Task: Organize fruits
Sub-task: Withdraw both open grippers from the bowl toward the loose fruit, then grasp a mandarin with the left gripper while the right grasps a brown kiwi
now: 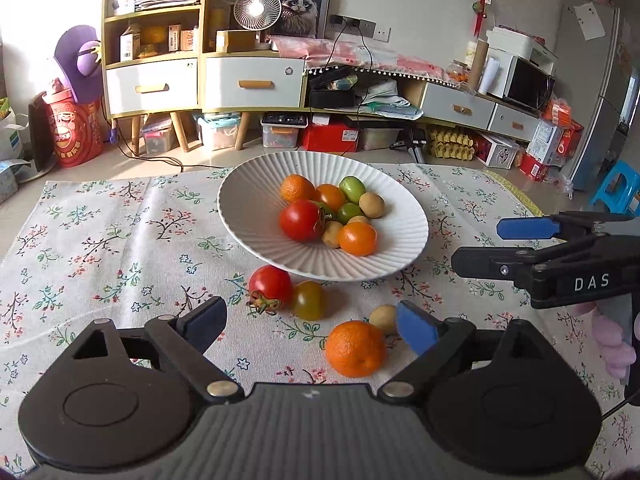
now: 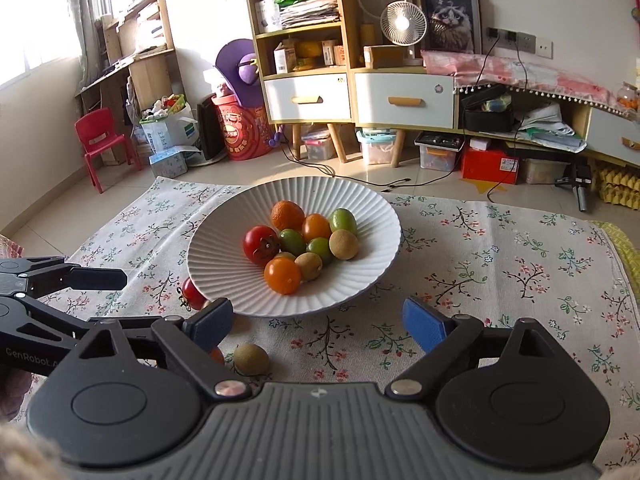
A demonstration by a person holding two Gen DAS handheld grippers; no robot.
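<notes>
Claws, left (image 1: 310,326) and right (image 2: 318,322), both released; red tomato (image 1: 271,285) stem toward camera.

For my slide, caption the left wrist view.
Open left gripper hovers over an orange and red tomato beside the white plate of fruit.

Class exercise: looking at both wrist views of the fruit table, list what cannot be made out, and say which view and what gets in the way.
- Left wrist view: the red tomato and the dark tomato are partly under the plate rim.
- Left wrist view: the small brown fruit is partly behind the left gripper's blue finger.
- Right wrist view: the orange is nearly all hidden by the right gripper's dark finger.
</notes>
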